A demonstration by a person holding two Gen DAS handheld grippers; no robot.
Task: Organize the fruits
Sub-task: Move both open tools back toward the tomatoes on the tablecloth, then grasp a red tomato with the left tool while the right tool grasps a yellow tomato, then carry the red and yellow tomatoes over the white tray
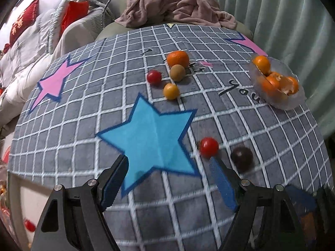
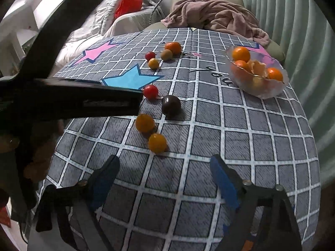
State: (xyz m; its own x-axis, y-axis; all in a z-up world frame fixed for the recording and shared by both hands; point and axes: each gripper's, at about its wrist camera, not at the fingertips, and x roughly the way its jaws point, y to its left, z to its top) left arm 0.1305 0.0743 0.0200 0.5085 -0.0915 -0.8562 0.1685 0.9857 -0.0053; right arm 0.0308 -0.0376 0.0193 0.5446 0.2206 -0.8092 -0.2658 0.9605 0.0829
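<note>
A grey checked cloth [image 1: 83, 125] carries loose fruit. My left gripper [image 1: 168, 158] is open over the blue star, empty; a red tomato [image 1: 208, 147] sits just off its right fingertip, with a dark round fruit [image 1: 241, 156] beside it. Further back lie an orange [image 1: 178, 58], a brown fruit [image 1: 177, 72], another red tomato [image 1: 153, 77] and a yellow fruit [image 1: 171, 91]. My right gripper [image 2: 165, 159] is open with nothing between its pads. A yellow-orange fruit [image 2: 157, 142] lies just beyond its tips, a second one [image 2: 144, 123] further on. A clear bowl [image 2: 263, 92] at the right holds oranges.
The left gripper's black body [image 2: 73, 102] crosses the left of the right wrist view. A crumpled pinkish blanket [image 1: 178, 6] lies on the seat behind the table. Bedding with red cushions [image 1: 25, 21] is at the left, a pale curtain [image 1: 293, 31] at the right.
</note>
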